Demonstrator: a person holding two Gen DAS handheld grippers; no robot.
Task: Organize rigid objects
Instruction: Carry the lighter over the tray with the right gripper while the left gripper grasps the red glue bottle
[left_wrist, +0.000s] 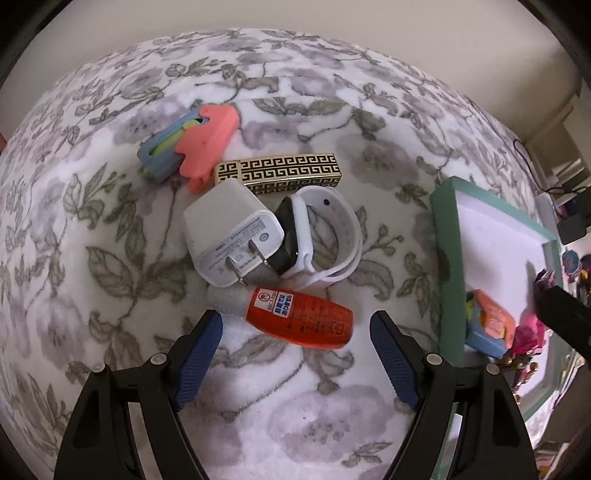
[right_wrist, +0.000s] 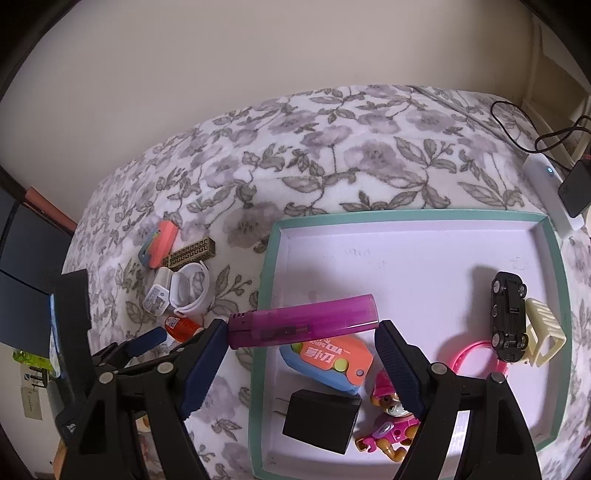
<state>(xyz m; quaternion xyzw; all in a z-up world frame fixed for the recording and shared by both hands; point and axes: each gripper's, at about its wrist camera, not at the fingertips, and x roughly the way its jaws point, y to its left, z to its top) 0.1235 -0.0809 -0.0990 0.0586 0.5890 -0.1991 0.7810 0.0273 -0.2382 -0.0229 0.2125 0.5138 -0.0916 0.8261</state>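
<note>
Left wrist view: you are holding the left gripper (left_wrist: 295, 325) pointed down over the floral blanket (left_wrist: 110, 258), its jaws standing wide apart with nothing pressed between the blue pads. The orange bottle (left_wrist: 306, 321) is lying on its side just ahead of the fingertips, apart from both. Beyond it, a white plug adapter (left_wrist: 229, 236) is leaning against a white smartwatch (left_wrist: 314, 236); behind those, a gold patterned box (left_wrist: 280, 171) and a pink-and-blue foam toy (left_wrist: 192, 144) are touching each other. The green-rimmed tray (left_wrist: 443, 236) is sitting at right.

Right wrist view: you are holding the right gripper (right_wrist: 301, 328) over the tray's (right_wrist: 406, 215) left rim. The purple lighter (right_wrist: 303, 321) is spanning the wide jaws, its cap end touching the left pad; whether the right pad is touching it, you cannot tell. Inside the tray, an orange-and-blue toy (right_wrist: 325, 363), black plug adapter (right_wrist: 321, 419), pink dog figure (right_wrist: 391, 413), pink ring (right_wrist: 476, 354), black toy car (right_wrist: 508, 314) and cream clip (right_wrist: 543, 328) are lying.
</note>
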